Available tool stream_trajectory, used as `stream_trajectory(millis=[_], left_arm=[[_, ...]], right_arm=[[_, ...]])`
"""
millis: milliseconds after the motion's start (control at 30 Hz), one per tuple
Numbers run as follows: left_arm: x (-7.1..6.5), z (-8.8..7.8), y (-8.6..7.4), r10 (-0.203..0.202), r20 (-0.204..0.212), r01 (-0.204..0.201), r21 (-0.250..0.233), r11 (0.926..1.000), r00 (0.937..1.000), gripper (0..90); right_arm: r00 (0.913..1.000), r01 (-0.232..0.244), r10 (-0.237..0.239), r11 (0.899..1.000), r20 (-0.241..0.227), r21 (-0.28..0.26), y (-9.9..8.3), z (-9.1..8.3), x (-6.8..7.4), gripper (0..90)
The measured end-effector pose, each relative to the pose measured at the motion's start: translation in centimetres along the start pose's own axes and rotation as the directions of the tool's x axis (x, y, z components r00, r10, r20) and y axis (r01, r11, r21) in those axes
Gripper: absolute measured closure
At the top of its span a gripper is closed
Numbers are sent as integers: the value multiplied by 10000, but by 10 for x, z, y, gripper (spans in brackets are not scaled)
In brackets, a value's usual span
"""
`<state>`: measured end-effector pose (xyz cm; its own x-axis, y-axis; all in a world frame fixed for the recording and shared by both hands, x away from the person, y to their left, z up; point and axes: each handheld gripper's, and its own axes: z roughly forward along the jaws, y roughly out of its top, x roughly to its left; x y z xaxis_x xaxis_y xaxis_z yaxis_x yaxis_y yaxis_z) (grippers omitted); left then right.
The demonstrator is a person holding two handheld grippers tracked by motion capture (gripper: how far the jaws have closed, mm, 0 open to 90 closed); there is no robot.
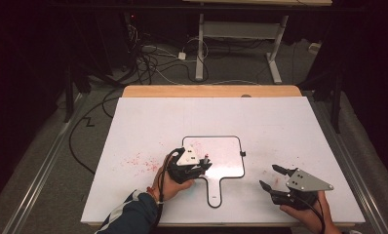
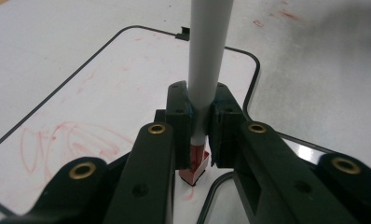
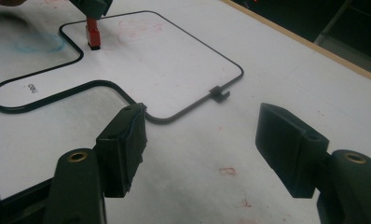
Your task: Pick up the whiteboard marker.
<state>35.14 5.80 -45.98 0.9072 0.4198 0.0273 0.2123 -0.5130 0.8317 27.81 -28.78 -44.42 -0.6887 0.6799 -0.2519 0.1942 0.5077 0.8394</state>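
A small paddle-shaped whiteboard (image 1: 224,150) with a thin black rim lies on the white table top, its handle toward me. My left gripper (image 1: 204,163) is over the board's near left corner, shut on a marker (image 2: 209,56) with a grey barrel. The marker's red end (image 2: 196,165) has a black tip that touches the board (image 2: 104,84). The right gripper view shows that red end (image 3: 93,35) on the board (image 3: 165,56), under the left gripper (image 3: 91,7). My right gripper (image 1: 267,175) is to the right of the board, open and empty (image 3: 202,116), just above the table.
Faint red scribbles (image 2: 67,140) mark the board, and red smudges (image 1: 141,161) speckle the table top (image 1: 280,122) to its left. A wooden edge (image 1: 211,91) runs along the far side. Cables (image 1: 153,58) and another table's legs (image 1: 275,48) are on the floor beyond.
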Motion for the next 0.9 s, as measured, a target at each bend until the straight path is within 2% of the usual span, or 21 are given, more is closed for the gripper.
stream_trajectory(millis=[100, 267, 300, 433, 500, 633, 700, 733, 833, 867, 900], left_arm=[[-1, 0, 1, 107, 2, -107, 32, 9999, 9999, 786], [6, -7, -6, 245, -41, -245, 0, 9997, 9997, 787], [7, -12, -9, 66, -166, -65, 61, 10000, 9998, 787], [7, -19, -14, -146, -26, 146, 42, 9999, 9999, 787], [4, -19, -16, -222, 105, 223, -50, 9997, 9997, 787], [0, -13, -13, -200, 101, 202, -185, 9996, 9997, 786], [-2, -9, -11, -135, 109, 137, -263, 9996, 9999, 787], [-2, -7, -9, 72, 191, -65, -368, 9993, 9998, 787], [0, -5, -7, 456, -70, -458, -283, 9985, 9989, 787], [4, -5, -8, 500, -105, -503, -285, 9983, 9987, 787], [7, -6, -9, 365, -221, -371, -269, 9990, 9991, 787]], right_arm=[[10000, -2, 2, 10000, 49, -41, 0, -3, 1, 345], [9997, 199, -198, 9998, 160, -9, -1, -4, 2, 346], [9997, 199, -198, 9998, 160, -9, -1, -4, 2, 346], [9995, 299, -298, 9995, -39, 93, 0, 0, 4, 345], [9995, 312, -311, 9994, -65, 125, 0, 1, 4, 345], [9991, 408, -405, 9990, -149, 190, 0, 3, 6, 344], [9990, 407, -404, 9990, -163, 175, 1, 3, 6, 344], [9990, 427, -424, 9989, -165, 188, 1, 3, 6, 344], [9988, 461, -457, 9987, -181, 230, 0, 4, 6, 344], [9986, 511, -507, 9984, -142, 244, 0, 4, 7, 344], [9986, 511, -507, 9984, -142, 244, 0, 4, 7, 344]])
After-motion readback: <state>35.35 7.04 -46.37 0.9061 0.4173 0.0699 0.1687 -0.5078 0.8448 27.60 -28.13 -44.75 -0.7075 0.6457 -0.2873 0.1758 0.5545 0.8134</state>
